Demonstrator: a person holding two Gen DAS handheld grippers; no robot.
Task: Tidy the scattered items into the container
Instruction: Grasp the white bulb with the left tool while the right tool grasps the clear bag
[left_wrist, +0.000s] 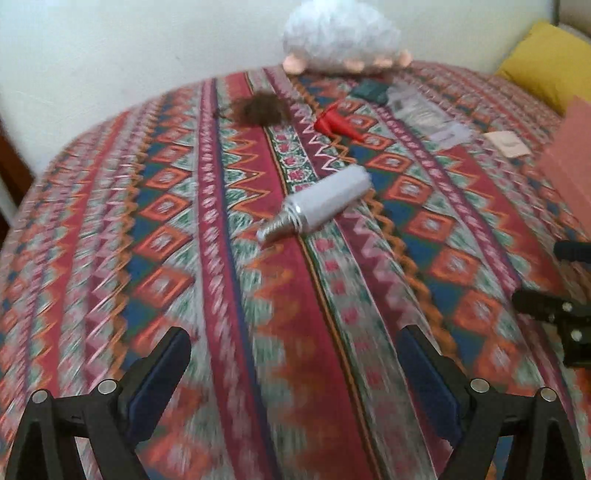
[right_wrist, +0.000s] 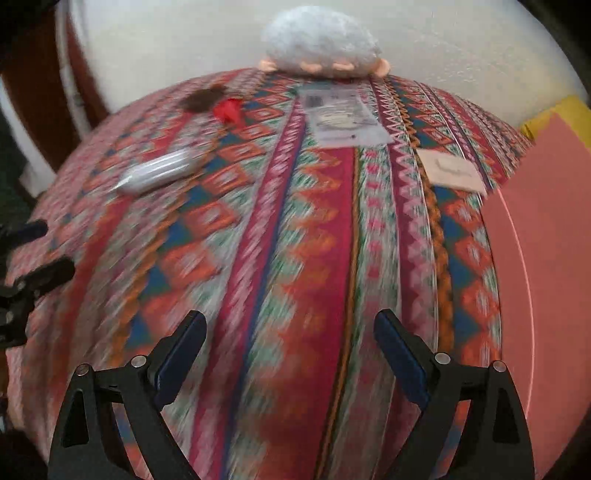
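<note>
Both hand-held grippers, left (left_wrist: 295, 373) and right (right_wrist: 290, 354), spread wide, holding nothing. On the bed (right_wrist: 295, 258): canister (left_wrist: 317, 205), card (right_wrist: 452, 171), packet (right_wrist: 345, 118), red cone (left_wrist: 338, 123), brown tuft (left_wrist: 260, 107) all loose. Pink box (right_wrist: 546, 258) at right; inside hidden.

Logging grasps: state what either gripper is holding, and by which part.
Nothing is held. The left gripper and the right gripper are both open and empty above the patterned bedspread.

Right hand-held gripper (right_wrist: 290, 347) hangs agape over patterned bedspread (right_wrist: 295, 240).
</note>
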